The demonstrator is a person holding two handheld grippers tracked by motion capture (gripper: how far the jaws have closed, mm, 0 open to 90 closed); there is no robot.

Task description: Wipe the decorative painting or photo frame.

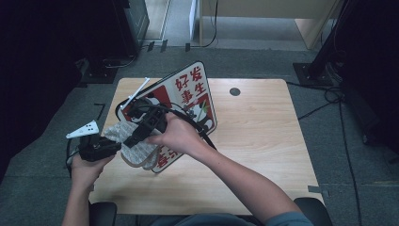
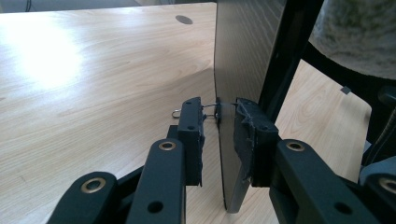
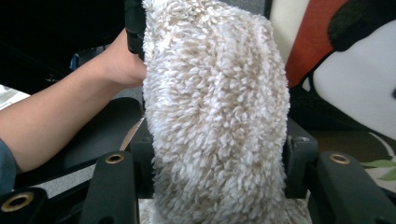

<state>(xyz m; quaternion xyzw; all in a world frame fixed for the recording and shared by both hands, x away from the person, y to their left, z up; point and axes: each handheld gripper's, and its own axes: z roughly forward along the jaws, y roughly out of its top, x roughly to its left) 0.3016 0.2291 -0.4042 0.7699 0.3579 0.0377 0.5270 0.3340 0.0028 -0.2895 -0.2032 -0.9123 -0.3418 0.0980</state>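
Note:
A thin sign board (image 1: pixel 193 89) with red characters and a cartoon picture stands tilted on the wooden table (image 1: pixel 254 136). My left gripper (image 1: pixel 115 145) grips its lower left edge. In the left gripper view the board's edge (image 2: pixel 238 60) sits between the two pads of that gripper (image 2: pixel 219 135). My right gripper (image 1: pixel 134 137) is shut on a fluffy cream cloth (image 1: pixel 136 151) and holds it against the board's lower left face. In the right gripper view the cloth (image 3: pixel 215 107) bulges between the jaws of that gripper (image 3: pixel 217 163), and the board's printed face (image 3: pixel 355 93) lies just behind it.
A white stick (image 1: pixel 140 88) lies at the table's far left corner behind the board. A round cable hole (image 1: pixel 235 91) sits near the far edge. The right half of the table is bare wood. The left hand and forearm (image 3: pixel 70 102) are close beside the cloth.

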